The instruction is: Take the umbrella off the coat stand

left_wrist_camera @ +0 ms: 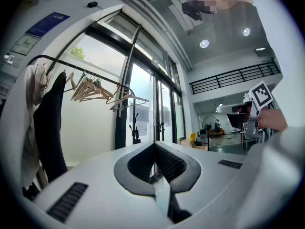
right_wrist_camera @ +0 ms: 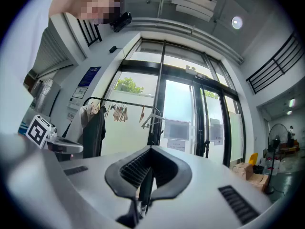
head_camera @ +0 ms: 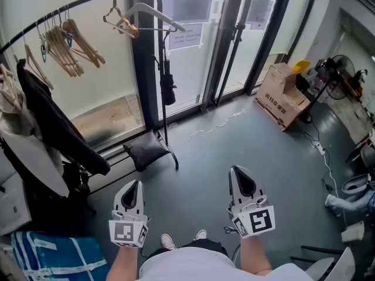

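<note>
Slim black folded umbrella up on the black metal coat stand, but how it hooks on is too small to tell. The stand's curved rail runs off the left edge. Printed white notices on the glass are unreadable. A blue-and-white striped bag is clipped by the bottom corner.

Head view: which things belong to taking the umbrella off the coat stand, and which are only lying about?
For the job:
- black folded umbrella
- black metal coat stand
- left claw and right claw, both shut, empty

Just lying about:
- pale wooden hangers
- white plastic hanger
- black coat
- dark grey cushion
- brown cardboard box
</note>
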{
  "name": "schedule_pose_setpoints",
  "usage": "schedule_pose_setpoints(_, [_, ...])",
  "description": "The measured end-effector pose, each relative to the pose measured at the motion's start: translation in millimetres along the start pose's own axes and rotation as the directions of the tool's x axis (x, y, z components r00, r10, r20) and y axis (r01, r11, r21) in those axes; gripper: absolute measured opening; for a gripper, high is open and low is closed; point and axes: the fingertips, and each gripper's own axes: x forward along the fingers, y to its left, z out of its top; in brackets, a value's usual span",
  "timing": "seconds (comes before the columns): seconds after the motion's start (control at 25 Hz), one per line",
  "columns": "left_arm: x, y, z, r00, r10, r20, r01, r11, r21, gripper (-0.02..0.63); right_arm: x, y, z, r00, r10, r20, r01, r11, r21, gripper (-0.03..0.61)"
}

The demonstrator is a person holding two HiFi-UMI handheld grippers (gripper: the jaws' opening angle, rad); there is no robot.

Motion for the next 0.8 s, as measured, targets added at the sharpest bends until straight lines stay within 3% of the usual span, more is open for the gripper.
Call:
schedule_pose_setpoints(0.24, [1,14,7,1.000,0.003,0.019,-0.003,1.000,0.001,0.023,6,11,0,1.000,0.000,-0.003,0.000,1.000,-0.001,0.018])
schedule_pose_setpoints(0.8, [34,-35,12,0.999,0.035,0.018,-0.035,0.999,0.025,0.023,5,-54,-8,0.999,0.030,0.022,-0.030,1.000,0.010,0.018])
